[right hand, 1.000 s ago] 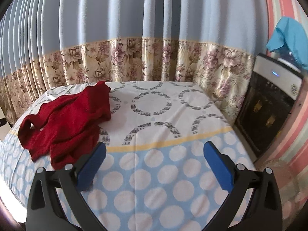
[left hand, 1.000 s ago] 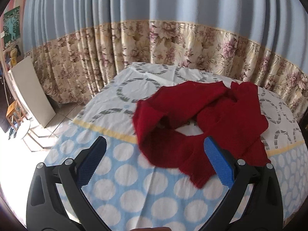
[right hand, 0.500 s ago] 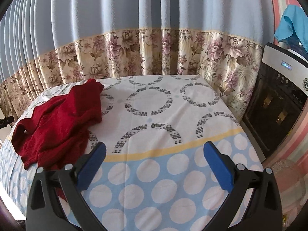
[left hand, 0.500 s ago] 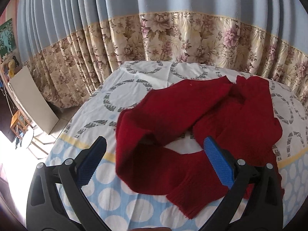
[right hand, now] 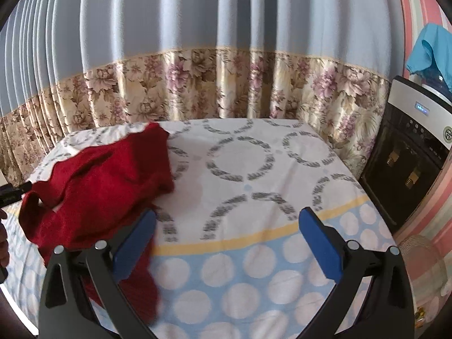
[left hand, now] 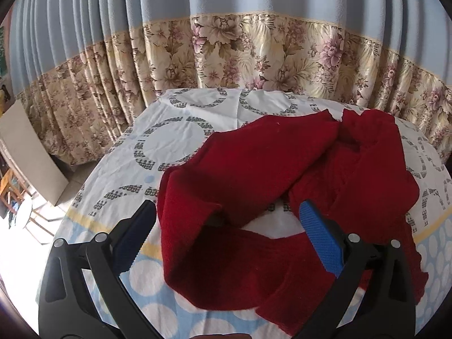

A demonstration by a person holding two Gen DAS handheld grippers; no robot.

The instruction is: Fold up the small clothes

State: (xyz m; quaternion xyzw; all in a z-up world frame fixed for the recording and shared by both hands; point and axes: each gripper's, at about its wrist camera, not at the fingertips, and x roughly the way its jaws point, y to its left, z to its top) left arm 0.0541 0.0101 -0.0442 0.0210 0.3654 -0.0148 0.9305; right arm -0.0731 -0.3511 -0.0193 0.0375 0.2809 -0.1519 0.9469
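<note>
So nothing is folded yet, this looks like the reach-in before the first grab. Closest to the camera, the left tongs [left hand: 226, 240] are spread wide with nothing between the blue pads, hanging right over the near edge of the crumpled dark red knitted sweater [left hand: 254, 197]. The right tongs [right hand: 226, 243] are just as wide and empty, mostly over bare cloth, with only the left pad next to the sweater's near hem.

The sweater sits in a heap on the left half of the counter covered in a blue-and-white dotted and ringed cloth [right hand: 254, 276], one sleeve looped round so a patch of white cloth shows through the middle.

My take on doing this step well: don't fold a heap. Go for a single layer at a hem or shoulder corner, not a bunched double layer, or the whole loop comes up in a knot. Left tongs are lined up for the near ribbed edge; I'd bring the right tongs across to the far side of the same edge so the two can pull it flat first. Knit is stretchy and grippy, so drag slowly.

Behind it all hangs the blue curtain with a floral band [left hand: 254, 42].
</note>
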